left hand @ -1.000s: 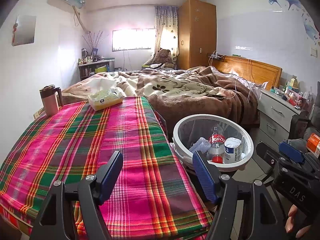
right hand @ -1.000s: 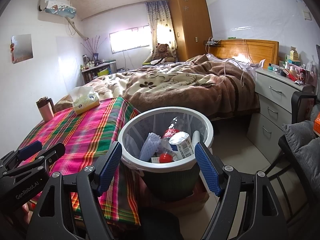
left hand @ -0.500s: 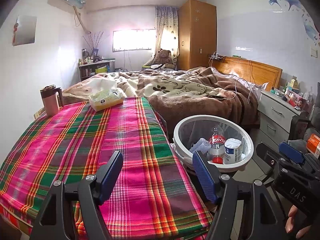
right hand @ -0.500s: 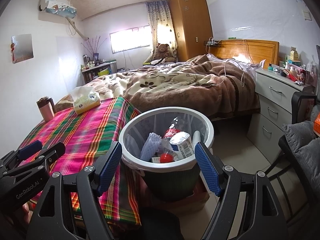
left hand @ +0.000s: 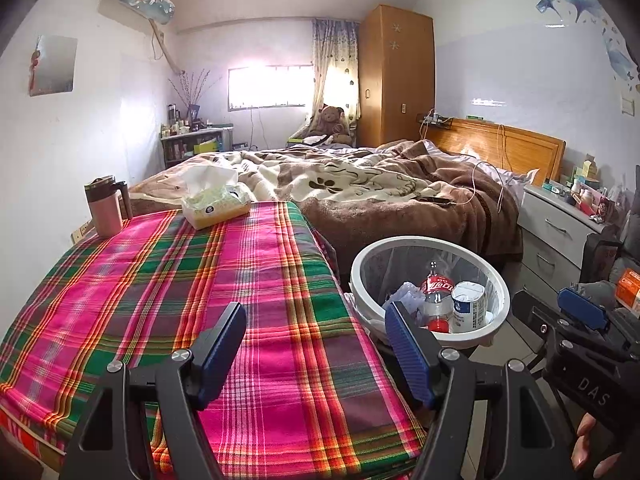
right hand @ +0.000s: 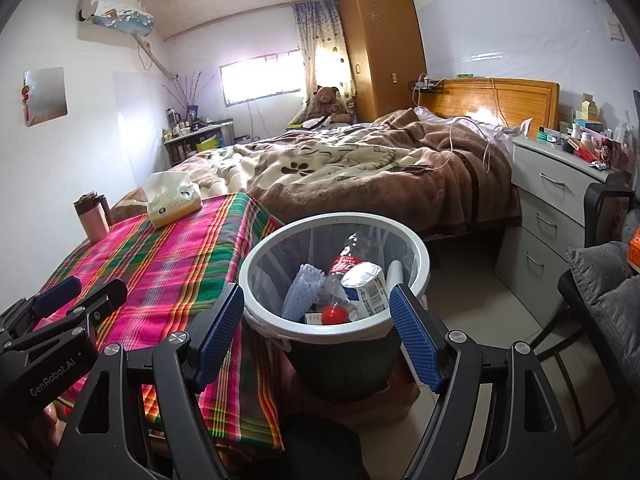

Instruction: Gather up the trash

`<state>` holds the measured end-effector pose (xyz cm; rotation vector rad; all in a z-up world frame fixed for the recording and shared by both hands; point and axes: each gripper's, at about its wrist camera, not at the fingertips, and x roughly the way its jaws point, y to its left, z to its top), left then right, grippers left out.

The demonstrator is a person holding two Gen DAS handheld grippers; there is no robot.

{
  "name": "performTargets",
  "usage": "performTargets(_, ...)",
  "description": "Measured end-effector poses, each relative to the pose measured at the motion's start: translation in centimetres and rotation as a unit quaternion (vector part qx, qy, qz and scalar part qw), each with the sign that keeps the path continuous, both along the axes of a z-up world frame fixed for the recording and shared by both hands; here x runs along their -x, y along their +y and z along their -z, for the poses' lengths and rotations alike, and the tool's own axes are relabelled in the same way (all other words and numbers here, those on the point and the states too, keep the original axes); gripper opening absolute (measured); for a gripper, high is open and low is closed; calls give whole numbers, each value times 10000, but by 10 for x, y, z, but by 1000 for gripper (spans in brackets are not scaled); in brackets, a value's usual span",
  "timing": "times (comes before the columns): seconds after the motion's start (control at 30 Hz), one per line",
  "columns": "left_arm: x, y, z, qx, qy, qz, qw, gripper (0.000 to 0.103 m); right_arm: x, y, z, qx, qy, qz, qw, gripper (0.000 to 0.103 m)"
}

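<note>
Trash bin [right hand: 416, 254]: it stands on the floor, just beside the right edge of the worktop [left hand: 168, 280]; white rim, clear liner inside.
Trash in the bin: a cola bottle [right hand: 347, 266] with red label, a white cup [right hand: 366, 286] lying on its side, a pale foam net [right hand: 302, 290] and a red cap [right hand: 334, 314].
Left hand-held gripper [left hand: 316, 348]: released, both blue pads wide apart, nothing between them; it hovers over the near part of the worktop, left of the bin.
Right hand-held gripper [right hand: 316, 328]: released, pads wide apart and empty; it is held in front of the bin, above its near rim.
Worktop: covered with a pink and green plaid cloth.
Tissue box [left hand: 216, 202]: at the far end of the worktop, well apart from the bin.
Pink mug [left hand: 105, 210]: at the far left corner of the worktop.
Bed [left hand: 400, 184]: behind the bin, with a brown blanket.
</note>
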<state>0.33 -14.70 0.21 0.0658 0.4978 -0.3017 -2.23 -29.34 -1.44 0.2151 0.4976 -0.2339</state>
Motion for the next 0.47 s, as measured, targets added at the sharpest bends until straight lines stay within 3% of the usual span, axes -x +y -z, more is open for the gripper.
performTargets(0.47,1,1,2,-11,-10,-10,10000,72,0,0,0,-1,8,-7,10000,77)
